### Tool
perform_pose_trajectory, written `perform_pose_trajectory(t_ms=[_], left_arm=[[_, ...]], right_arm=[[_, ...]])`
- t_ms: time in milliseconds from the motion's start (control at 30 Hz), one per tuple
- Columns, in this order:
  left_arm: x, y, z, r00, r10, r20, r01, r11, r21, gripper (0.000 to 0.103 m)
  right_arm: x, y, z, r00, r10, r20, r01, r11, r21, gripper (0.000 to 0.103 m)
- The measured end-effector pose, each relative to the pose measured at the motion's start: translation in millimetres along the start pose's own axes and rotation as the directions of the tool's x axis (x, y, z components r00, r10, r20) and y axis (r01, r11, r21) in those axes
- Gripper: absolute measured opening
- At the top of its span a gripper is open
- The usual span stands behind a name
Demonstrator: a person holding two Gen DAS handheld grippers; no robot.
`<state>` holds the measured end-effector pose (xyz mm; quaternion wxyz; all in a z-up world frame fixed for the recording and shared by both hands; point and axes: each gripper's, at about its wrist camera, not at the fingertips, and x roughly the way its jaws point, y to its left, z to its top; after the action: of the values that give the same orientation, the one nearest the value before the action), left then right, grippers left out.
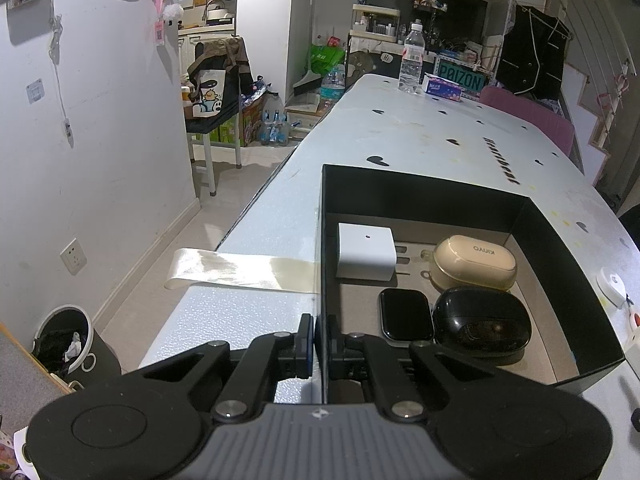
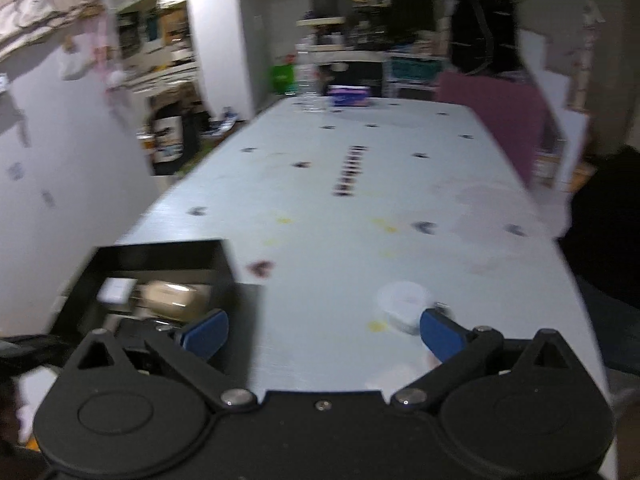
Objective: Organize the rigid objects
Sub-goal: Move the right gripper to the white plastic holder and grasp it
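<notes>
A black open box (image 1: 424, 192) sits on the pale table (image 1: 400, 128). Inside lie a white charger cube (image 1: 366, 251), a beige earbud case (image 1: 474, 262), a black smartwatch (image 1: 406, 314) and a black oval case (image 1: 482, 320). My left gripper (image 1: 319, 340) is shut on the box's near left wall. In the blurred right wrist view the box (image 2: 168, 256) is at the lower left. My right gripper (image 2: 324, 334) is open and empty above the table, with a small white round object (image 2: 402, 300) just beyond its right finger (image 2: 440, 334).
A strip of clear tape (image 1: 240, 270) hangs off the table's left edge. A water bottle (image 1: 412, 60) and a tissue pack (image 1: 442, 88) stand at the far end. A white round device (image 1: 612, 286) lies right of the box. A bin (image 1: 64, 344) stands on the floor at left.
</notes>
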<state>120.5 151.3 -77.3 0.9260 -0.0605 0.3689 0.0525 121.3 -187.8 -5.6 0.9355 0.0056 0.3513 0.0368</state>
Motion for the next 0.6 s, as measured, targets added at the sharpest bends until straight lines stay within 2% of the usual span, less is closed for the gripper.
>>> perform_pose_trajectory(t_ms=[133,300,367,467,600], left_arm=[[0.2,0.0,0.0,1.0,0.0,-0.001,0.0,1.0,0.0,0.006],[0.0,-0.1,0.1,1.0,0.0,0.0,0.0,1.0,0.0,0.006],[-0.1,-0.2,0.1,1.0,0.0,0.0,0.0,1.0,0.0,0.006],[-0.1,-0.3,0.2,1.0,0.001,-0.001,-0.001,1.0,0.0,0.006],[0.0,-0.3,0.2,1.0,0.0,-0.001,0.0,1.0,0.0,0.006]], right_arm=[[6.6,-27.0,-18.7,0.997,-0.052,-0.055,0.056,0.996,0.072,0.103],[8.0,-54.9,-43.3,0.995,-0.047,-0.093,0.065,0.978,0.198,0.101],[8.9,-64.0,-49.4,0.995,-0.021,-0.098,0.044,0.97,0.237,0.099],[11.7,-71.9,-53.4,0.995,0.003,-0.097,0.022,0.967,0.253,0.098],[18.6,-83.4,-48.3,0.996,-0.03,-0.089,0.049,0.974,0.221,0.098]])
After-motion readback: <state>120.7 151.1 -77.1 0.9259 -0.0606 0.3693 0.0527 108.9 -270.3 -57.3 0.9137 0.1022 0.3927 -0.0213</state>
